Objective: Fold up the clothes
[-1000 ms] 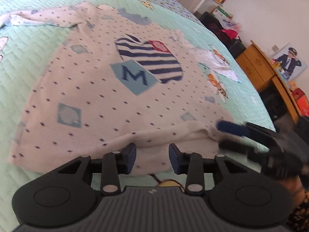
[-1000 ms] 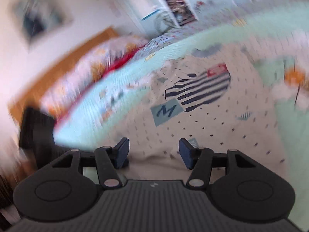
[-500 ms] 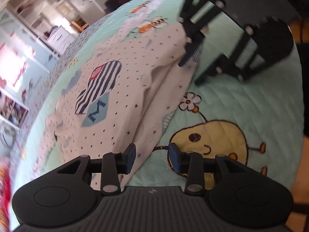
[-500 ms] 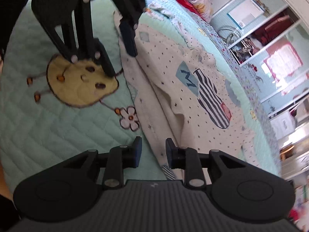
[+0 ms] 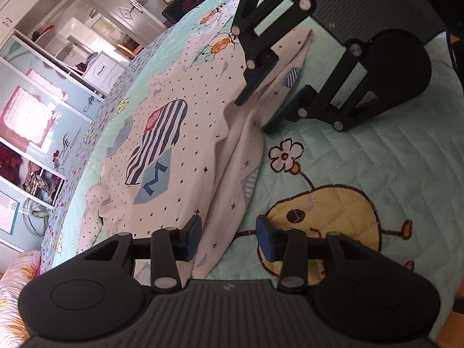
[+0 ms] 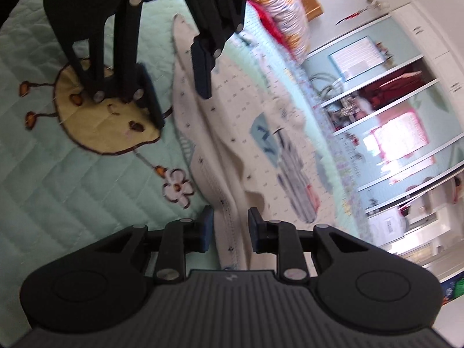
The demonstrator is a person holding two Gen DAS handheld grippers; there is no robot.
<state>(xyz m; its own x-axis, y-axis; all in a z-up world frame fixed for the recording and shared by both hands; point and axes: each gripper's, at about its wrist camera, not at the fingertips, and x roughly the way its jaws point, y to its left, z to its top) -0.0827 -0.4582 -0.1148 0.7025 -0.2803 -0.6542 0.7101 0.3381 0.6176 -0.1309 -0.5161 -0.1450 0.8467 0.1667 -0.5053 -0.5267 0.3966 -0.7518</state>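
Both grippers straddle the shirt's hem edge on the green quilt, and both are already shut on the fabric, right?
Not quite. Both the left gripper and right gripper do straddle the shirt hem on the quilt, but each wrist view shows the fingers apart, open around the fabric.

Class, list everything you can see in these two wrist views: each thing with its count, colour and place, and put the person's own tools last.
Shirt: one, white with dark dots, striped patch and an M; spread on the bed, hem bunched beside both tools.
Quilt: one, mint green, covers the bed under the shirt.
Yellow cartoon figure: one, printed on the quilt beside the hem.
Flower: one, white, printed near the figure.
Wardrobe: white, open shelves, beyond the bed.
Pillow: one, floral, at the bed's far end.
Left tool: black, open, straddling the hem.
Right tool: black, open, straddling the hem.
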